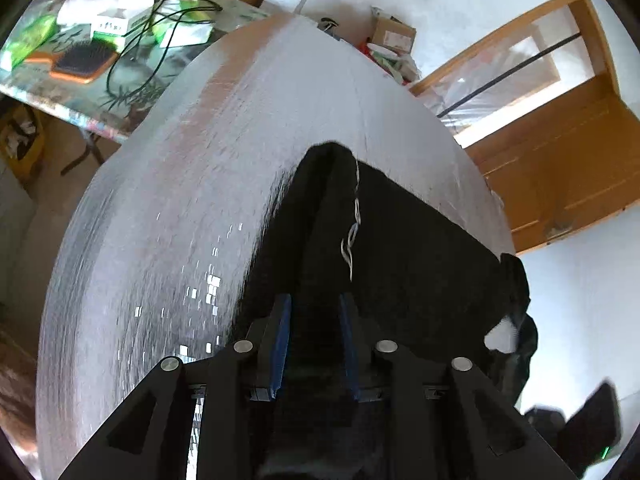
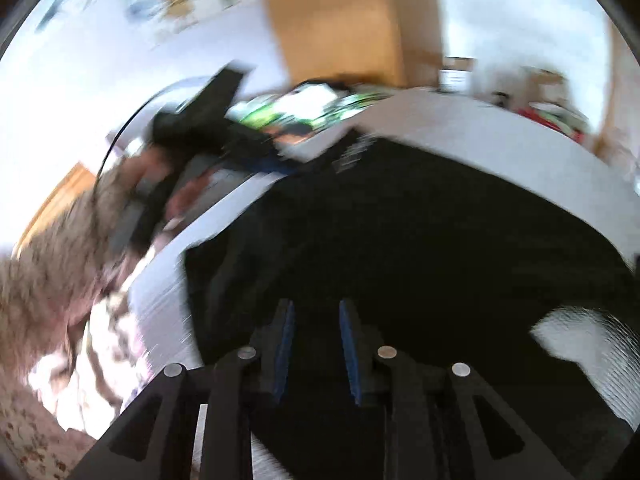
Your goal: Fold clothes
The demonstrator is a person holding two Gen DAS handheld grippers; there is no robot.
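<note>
Silver table [image 1: 168,216] | black garment [image 1: 420,240] | left gripper [image 1: 315,308], right gripper [image 2: 316,316] clamped on it

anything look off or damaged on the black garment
A loose, kinked white thread trails down the black garment ahead of the left hand-held gripper, like a pulled stitch. The right wrist view is too blurred to judge.

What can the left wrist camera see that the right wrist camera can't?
Only the left wrist view shows the square black hairbrush with an orange rim and the white stitched thread on the cloth. Only the right wrist view, which is blurred, shows a fuzzy brown sleeve. Both show the black garment on the silvery padded table.
</note>
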